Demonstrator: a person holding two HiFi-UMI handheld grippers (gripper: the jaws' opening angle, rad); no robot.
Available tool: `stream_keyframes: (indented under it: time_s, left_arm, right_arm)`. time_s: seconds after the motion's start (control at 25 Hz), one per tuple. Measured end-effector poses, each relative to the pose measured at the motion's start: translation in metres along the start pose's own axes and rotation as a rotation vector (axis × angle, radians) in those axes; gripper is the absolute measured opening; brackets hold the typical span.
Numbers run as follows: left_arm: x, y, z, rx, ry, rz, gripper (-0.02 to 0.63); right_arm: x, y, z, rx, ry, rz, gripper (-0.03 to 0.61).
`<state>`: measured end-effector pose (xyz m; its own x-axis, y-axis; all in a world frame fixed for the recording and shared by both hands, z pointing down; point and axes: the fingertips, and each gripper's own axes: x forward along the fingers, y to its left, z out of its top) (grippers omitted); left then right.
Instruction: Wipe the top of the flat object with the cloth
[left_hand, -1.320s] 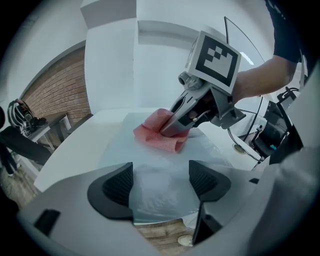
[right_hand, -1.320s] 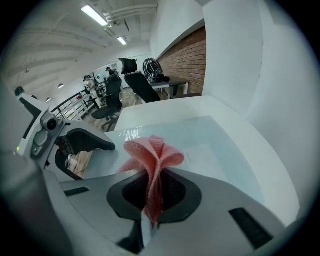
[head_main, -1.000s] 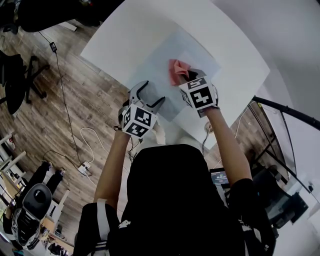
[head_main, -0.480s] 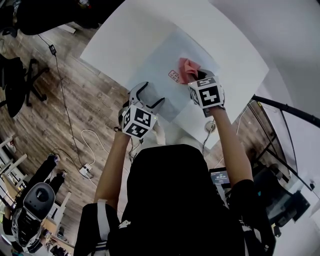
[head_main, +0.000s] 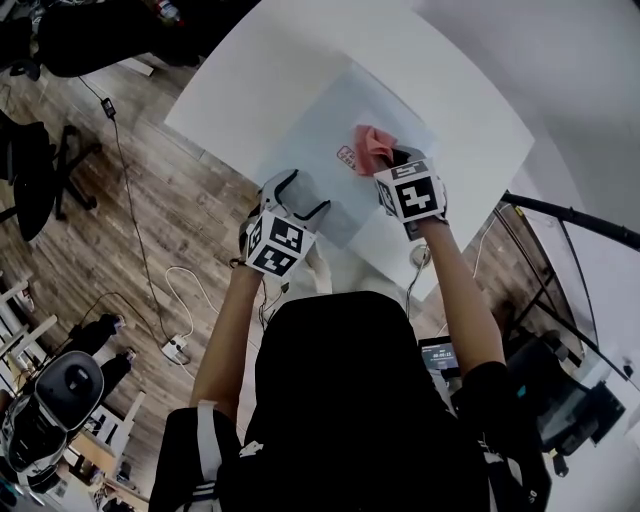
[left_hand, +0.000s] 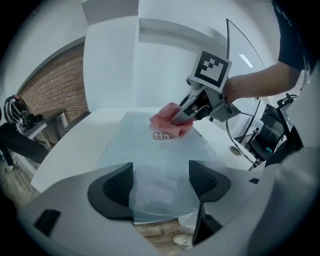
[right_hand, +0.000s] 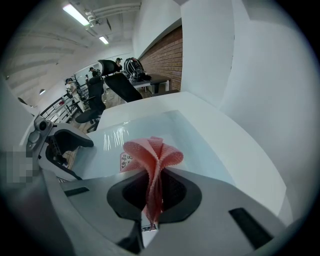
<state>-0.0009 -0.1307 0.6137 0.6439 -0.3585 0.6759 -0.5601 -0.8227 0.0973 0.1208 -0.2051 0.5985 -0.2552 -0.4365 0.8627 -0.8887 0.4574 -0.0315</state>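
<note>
So there's a big white tabletop (head_main: 255, 70) and most of its middle is covered by the flat object (head_main: 315, 140), a pale, slightly see-through sheet lying flat, with its near edge reaching the tabletop's edge on the person's side. The left hand-held gripper (head_main: 303, 192) sits at that near edge with its jaws spread wide. In the left gripper view the sheet's edge shows in the gap between them, but neither pad is closed on it, and I can't tell if it's actually touching. The right hand-held gripper (right_hand: 154, 192) is further out over the sheet, jaws pressed together, pinching the pink cloth (right_hand: 152, 150). The cloth is bunched up into folds and fans out past the jaw tips, down against the sheet's top. Just beside it is a small label (left_hand: 162, 135) with red print, too small to read.
</note>
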Motion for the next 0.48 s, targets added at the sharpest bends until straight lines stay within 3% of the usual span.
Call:
stream_keyframes:
  time_s: [0.48]
  left_arm:
    - [-0.03,-0.006,0.03,-0.071,-0.063,-0.04,0.341]
  right_arm:
    - [-0.022,0.014,0.014,0.019,-0.073,0.007,0.046]
